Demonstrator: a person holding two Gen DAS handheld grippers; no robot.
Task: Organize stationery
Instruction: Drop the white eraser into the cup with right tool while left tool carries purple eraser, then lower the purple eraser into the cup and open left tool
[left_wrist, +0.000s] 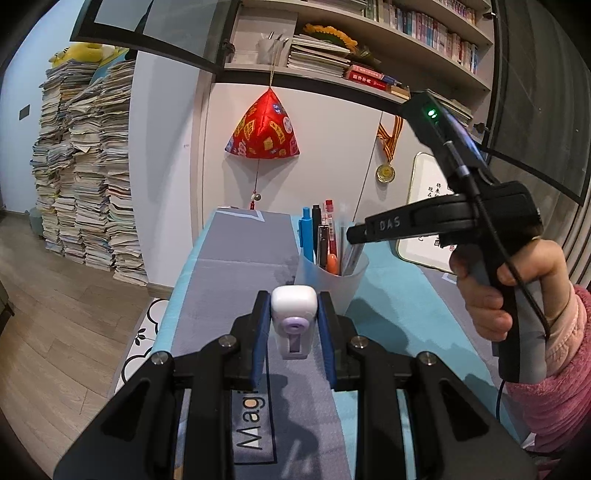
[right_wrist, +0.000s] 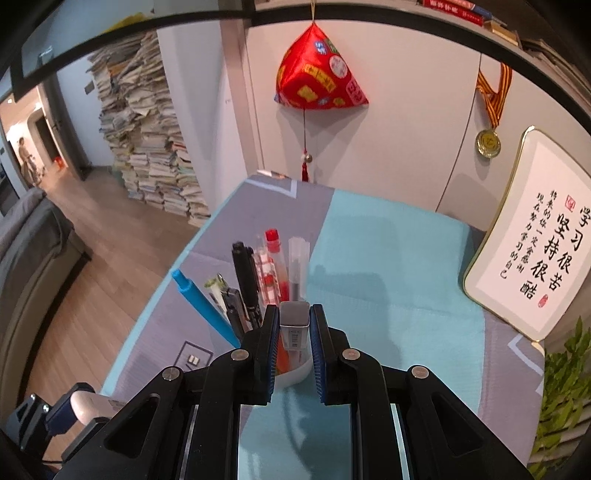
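Stationery is held in both grippers above the counter. In the left wrist view, the left gripper (left_wrist: 293, 317) has its blue-padded fingers (left_wrist: 260, 332) pressed on the two sides of a small white correction tape (left_wrist: 294, 317) with a lilac round part on its face; the tape stands upright between the pads, over the grey strip of the counter (left_wrist: 229, 280) cover. In the right wrist view, the right gripper (right_wrist: 294, 325) holds a small grey eraser (right_wrist: 294, 325) in a paper sleeve, its fingers (right_wrist: 318, 343) narrow and touching it on both sides. The eraser is directly above the mouth of the translucent white pen cup (right_wrist: 295, 373), whose rim shows just below the fingers.

The pen cup (left_wrist: 332, 280) stands just beyond the correction tape, slightly to its right, where the grey and the turquoise parts of the cover meet. Inside it, upright or leaning, are a blue pen (right_wrist: 205, 306), a black pen (right_wrist: 245, 280), a red-capped pen (right_wrist: 273, 258) and a clear-capped pen (right_wrist: 297, 266), and an orange thing lower in the cup.

From the left wrist view the right gripper (left_wrist: 354, 234) reaches in from the right with its tip over the cup, held by a hand (left_wrist: 491, 288) in a pink fleece sleeve.

Farther back, a framed calligraphy board (right_wrist: 532, 236) leans at the right side of the counter. On the wall behind hang a red pyramid ornament (left_wrist: 264, 129) and a gold medal (left_wrist: 385, 171). A tall pile of books (left_wrist: 88, 166) stands on the floor at the left.
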